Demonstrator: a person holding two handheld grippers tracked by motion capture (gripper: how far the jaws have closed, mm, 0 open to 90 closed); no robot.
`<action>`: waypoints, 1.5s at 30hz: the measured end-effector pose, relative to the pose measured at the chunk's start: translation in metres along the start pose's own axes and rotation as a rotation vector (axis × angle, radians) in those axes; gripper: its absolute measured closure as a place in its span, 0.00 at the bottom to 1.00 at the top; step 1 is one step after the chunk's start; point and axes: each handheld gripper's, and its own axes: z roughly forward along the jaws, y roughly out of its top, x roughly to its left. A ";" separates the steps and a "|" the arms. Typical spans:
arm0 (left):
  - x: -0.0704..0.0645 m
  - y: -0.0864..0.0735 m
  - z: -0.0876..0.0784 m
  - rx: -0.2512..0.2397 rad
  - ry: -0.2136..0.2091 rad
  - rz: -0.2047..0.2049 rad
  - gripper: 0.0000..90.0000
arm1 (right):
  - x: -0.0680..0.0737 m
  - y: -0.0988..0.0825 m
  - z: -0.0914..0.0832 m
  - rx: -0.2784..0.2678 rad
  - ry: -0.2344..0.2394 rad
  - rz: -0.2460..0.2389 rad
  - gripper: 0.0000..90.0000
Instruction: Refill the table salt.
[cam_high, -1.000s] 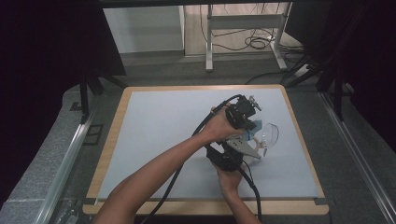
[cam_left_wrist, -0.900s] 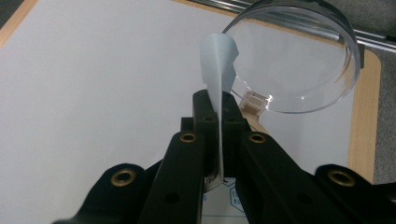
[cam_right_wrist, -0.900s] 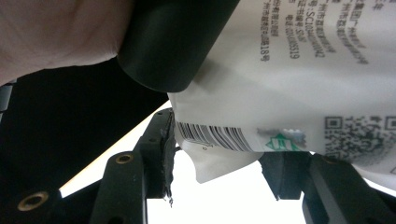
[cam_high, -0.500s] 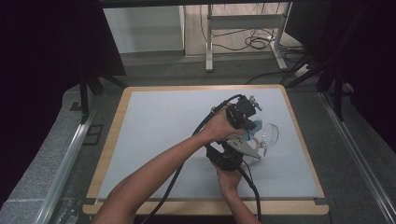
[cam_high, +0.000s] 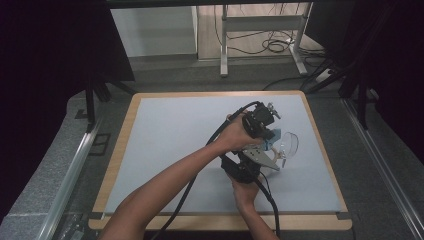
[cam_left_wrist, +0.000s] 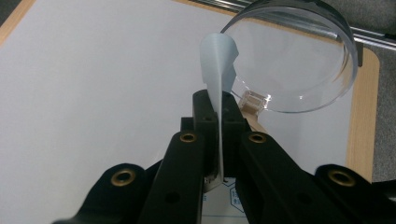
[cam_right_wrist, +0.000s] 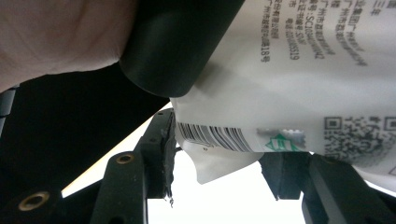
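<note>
A white packet (cam_right_wrist: 280, 84) with a barcode and printed text hangs between the two grippers over the light blue mat (cam_high: 175, 130). My left gripper (cam_left_wrist: 219, 105) reaches down from above and is shut on the packet's thin pale blue top edge (cam_left_wrist: 217, 60). From below, my right gripper (cam_right_wrist: 224, 158) holds the packet's lower corner, its left pad against the barcode edge and its other pad partly hidden behind the packet. A clear round dish (cam_left_wrist: 294, 60) sits on the mat just past the packet. In the high view both grippers (cam_high: 267, 135) meet beside the dish (cam_high: 289, 144).
The mat lies on a wood-edged board (cam_high: 120, 150) with grey rails (cam_high: 70, 170) on both sides. Beyond the far edge stand metal table legs (cam_high: 224, 45) and cables (cam_high: 275, 45) on the floor. The left forearm (cam_high: 165, 190) crosses the mat's front.
</note>
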 end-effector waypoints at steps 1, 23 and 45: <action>0.000 0.000 0.000 0.000 0.000 -0.001 1.00 | 0.000 0.000 0.000 0.000 0.000 -0.001 0.57; -0.001 0.004 0.002 0.000 -0.010 0.006 1.00 | -0.001 0.002 -0.002 -0.013 -0.015 0.014 0.58; 0.000 0.003 0.003 0.014 -0.005 0.006 1.00 | 0.000 0.001 -0.001 -0.010 -0.013 0.012 0.58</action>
